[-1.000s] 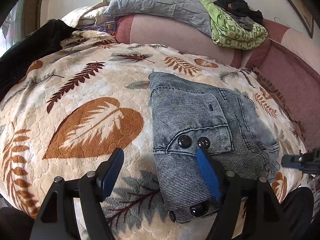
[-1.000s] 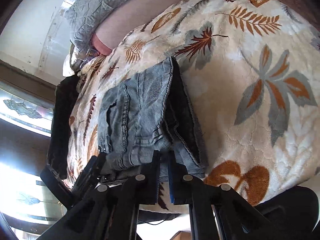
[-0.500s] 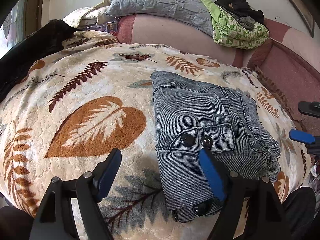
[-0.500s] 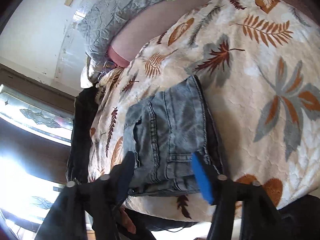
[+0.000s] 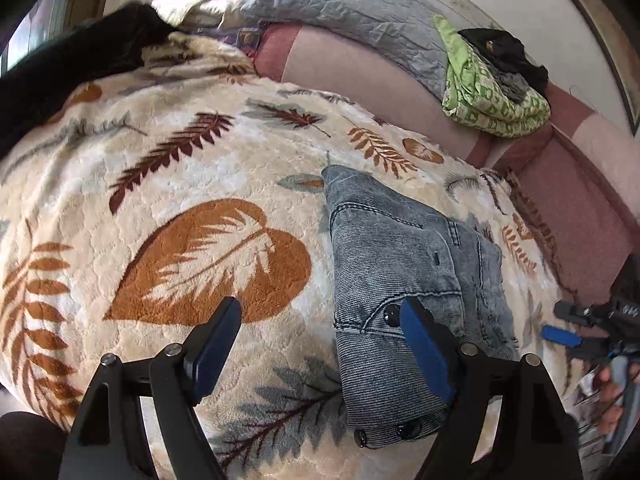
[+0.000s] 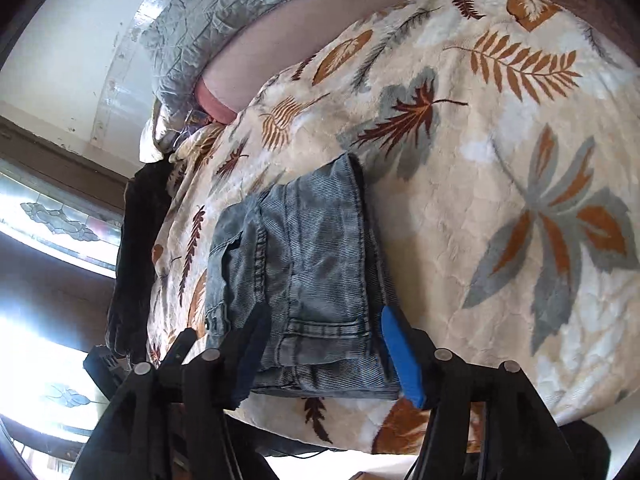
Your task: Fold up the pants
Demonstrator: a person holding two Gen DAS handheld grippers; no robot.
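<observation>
The grey-blue denim pants (image 5: 416,280) lie folded into a compact rectangle on the leaf-patterned blanket (image 5: 200,184). My left gripper (image 5: 320,320) hovers open over the blanket at the pants' left edge. Its right blue pad (image 5: 424,348) stands in front of the buttoned flap, and nothing is held. In the right wrist view the same pants (image 6: 304,256) show from their other side. My right gripper (image 6: 324,336) is over their near edge, its jaws closing slightly with the denim seen between the pads but not pressed. It also appears at the left view's right edge (image 5: 568,328).
A grey quilted pillow (image 5: 360,12) and a green patterned cloth pile (image 5: 492,96) rest on the pink backrest (image 5: 360,76). A black garment (image 5: 60,68) lies at the blanket's far left. A person's hand (image 5: 608,400) shows at lower right. A window (image 6: 48,216) is beside the bed.
My right gripper, shut on the pants' edge a second ago, has let go, opened and drawn back. The left gripper rolled and shifted a little; the pants stay folded.
</observation>
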